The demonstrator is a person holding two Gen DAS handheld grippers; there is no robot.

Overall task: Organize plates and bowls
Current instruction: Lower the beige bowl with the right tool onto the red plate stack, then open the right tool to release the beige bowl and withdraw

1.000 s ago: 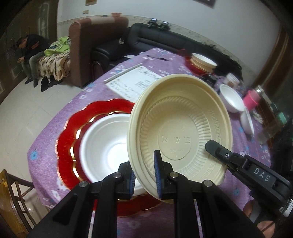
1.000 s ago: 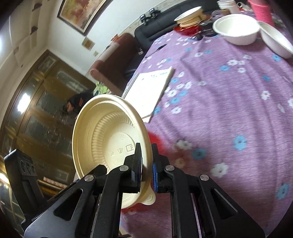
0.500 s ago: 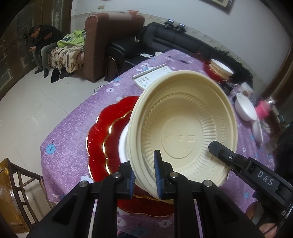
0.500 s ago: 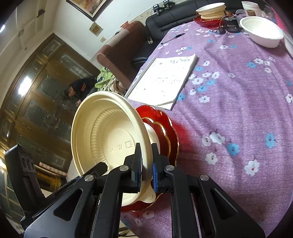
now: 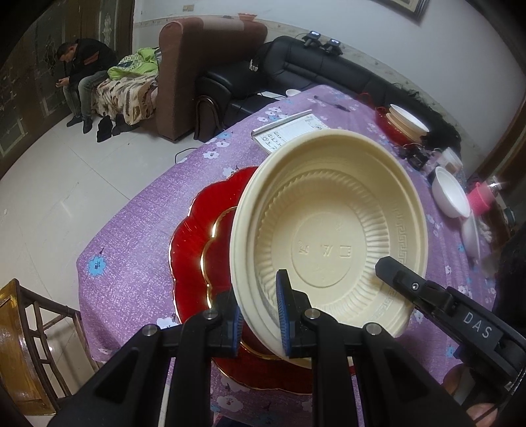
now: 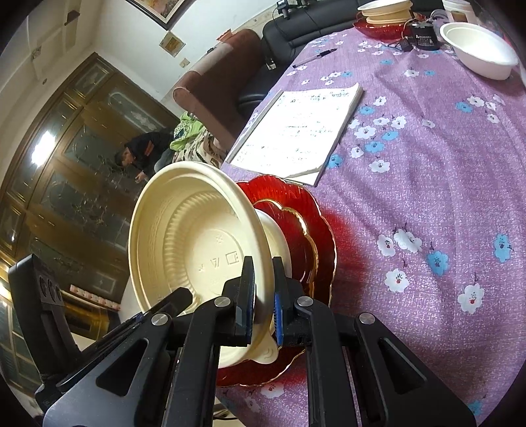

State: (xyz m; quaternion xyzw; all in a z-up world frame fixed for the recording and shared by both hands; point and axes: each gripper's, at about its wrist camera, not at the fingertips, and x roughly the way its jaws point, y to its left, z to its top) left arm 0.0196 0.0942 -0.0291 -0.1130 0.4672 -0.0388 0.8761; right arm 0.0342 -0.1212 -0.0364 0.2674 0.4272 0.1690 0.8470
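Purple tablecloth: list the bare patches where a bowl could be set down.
Widest bare stretch of the tablecloth: right of the notebook and red plates, short of the white bowl. A smaller one lies at the near corner, left of the red plates. The far end, around the stacked bowls and black device, is crowded.

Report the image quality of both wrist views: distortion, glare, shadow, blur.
Left wrist view: strong fisheye bending with dark corners; gold rim of the red plates glints; the cream bowl is sharp, but the far right edge past the white bowl smears. Right wrist view: same bending; a bright lamp reflection on the cabinet; a reddish tint on the cloth beside the plates.
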